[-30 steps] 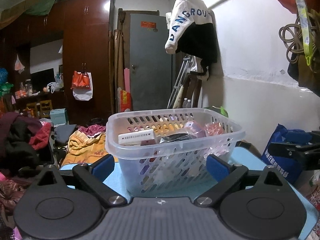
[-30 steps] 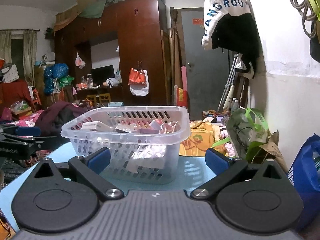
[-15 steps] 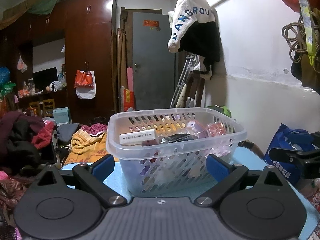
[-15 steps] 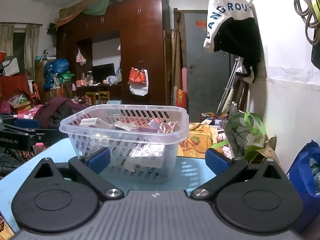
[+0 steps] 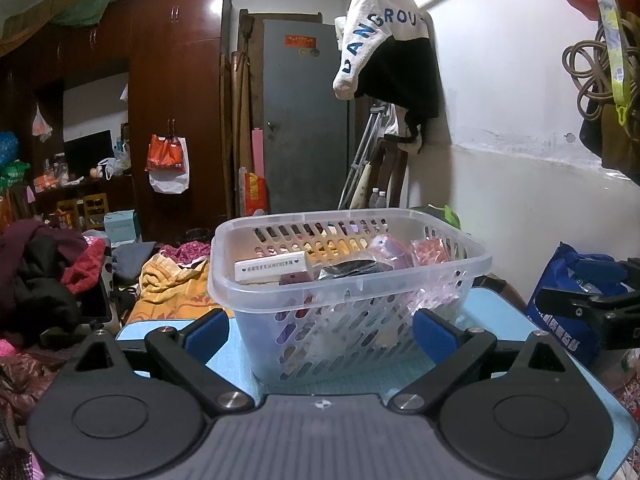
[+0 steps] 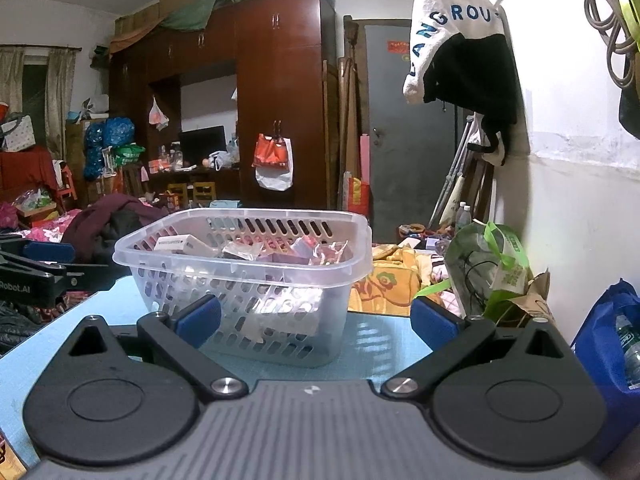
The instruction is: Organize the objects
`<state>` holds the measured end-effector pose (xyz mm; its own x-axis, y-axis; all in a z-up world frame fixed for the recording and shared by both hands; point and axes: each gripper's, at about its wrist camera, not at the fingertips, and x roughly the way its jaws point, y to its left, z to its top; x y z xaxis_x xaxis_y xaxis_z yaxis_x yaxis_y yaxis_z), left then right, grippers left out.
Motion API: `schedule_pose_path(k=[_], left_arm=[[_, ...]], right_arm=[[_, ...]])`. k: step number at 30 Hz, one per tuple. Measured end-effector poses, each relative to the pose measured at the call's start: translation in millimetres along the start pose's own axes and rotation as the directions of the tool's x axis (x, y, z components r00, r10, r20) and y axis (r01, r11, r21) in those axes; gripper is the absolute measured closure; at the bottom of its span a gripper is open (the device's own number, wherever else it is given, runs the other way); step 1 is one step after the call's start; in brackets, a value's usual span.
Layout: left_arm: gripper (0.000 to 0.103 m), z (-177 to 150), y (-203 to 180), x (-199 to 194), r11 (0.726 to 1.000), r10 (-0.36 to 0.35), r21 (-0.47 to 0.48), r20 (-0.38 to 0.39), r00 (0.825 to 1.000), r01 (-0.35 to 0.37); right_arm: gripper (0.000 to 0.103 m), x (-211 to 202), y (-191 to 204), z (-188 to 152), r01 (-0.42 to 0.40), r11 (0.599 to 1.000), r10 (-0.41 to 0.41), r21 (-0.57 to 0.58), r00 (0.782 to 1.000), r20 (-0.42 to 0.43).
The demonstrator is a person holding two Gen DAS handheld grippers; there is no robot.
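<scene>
A clear slotted plastic basket (image 5: 264,292) (image 6: 352,248) stands on a light blue table top (image 5: 232,344) (image 6: 384,328). Inside it lie a white box (image 5: 270,266) (image 6: 176,243), pink and purple packets (image 5: 430,250) (image 6: 308,250) and a dark wrapper. My left gripper (image 5: 320,330) is open just in front of the basket, fingers apart on either side of its near wall, holding nothing. My right gripper (image 6: 316,318) is open too, a little back from the basket, which sits toward its left finger. Each gripper shows at the edge of the other's view.
A white wall with a hanging jacket (image 5: 384,48) runs along the right. A blue bag (image 5: 576,300) and a green bag (image 6: 492,268) stand beside the table. Clothes and bedding (image 5: 172,284) are heaped beyond the table's far edge; a wardrobe (image 5: 176,92) and grey door stand behind.
Both views have shifted slightly, with the basket sitting a touch lower and nearer. The grippers stay open and the basket has not moved on the table.
</scene>
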<state>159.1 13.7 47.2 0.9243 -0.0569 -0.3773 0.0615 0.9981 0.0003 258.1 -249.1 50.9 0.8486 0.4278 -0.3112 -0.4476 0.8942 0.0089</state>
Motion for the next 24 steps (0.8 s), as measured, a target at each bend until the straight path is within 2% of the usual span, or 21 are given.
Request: schedule_pose_path(k=[24], left_arm=[[0.003,0.3,-2.1,2.6,1.0,-0.007,-0.001,-0.012,1.0,0.007]], right_arm=[[0.0,2.8,0.9,-3.3,0.004,1.0,-0.004,-0.006,1.0,-0.009]])
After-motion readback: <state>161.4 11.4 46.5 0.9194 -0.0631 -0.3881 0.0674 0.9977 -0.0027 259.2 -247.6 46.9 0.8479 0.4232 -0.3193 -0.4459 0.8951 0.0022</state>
